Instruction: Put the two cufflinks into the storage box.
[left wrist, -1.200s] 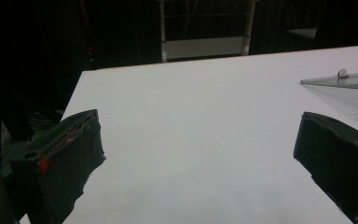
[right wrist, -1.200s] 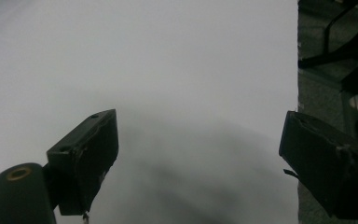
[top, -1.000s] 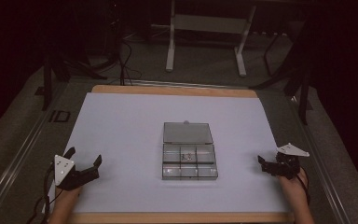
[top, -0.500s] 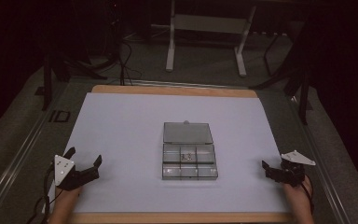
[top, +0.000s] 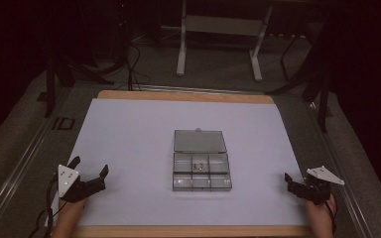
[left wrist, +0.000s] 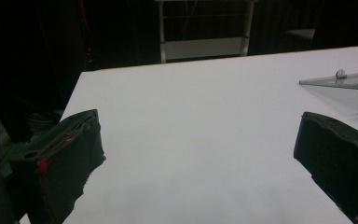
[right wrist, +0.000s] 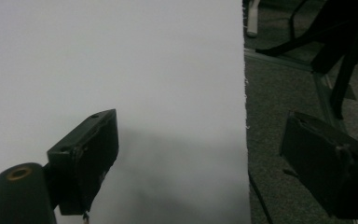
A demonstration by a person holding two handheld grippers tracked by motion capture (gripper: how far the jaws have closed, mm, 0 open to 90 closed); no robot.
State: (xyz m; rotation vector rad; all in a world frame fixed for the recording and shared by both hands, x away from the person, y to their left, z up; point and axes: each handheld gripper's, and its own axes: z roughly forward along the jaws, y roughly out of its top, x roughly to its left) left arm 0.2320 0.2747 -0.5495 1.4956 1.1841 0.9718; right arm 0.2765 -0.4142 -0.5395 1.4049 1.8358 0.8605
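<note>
Clear compartment box, lid swung back flat, sits centre frame on the white counter; my left tongs lower left and right tongs lower right rest spread wide, empty, flanking it, probably staged to reach in.

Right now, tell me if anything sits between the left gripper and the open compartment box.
Nothing visible does. The left gripper, jaws open, hovers near the table's front left corner, and only bare white table cover lies between it and the compartment box at the centre.
</note>
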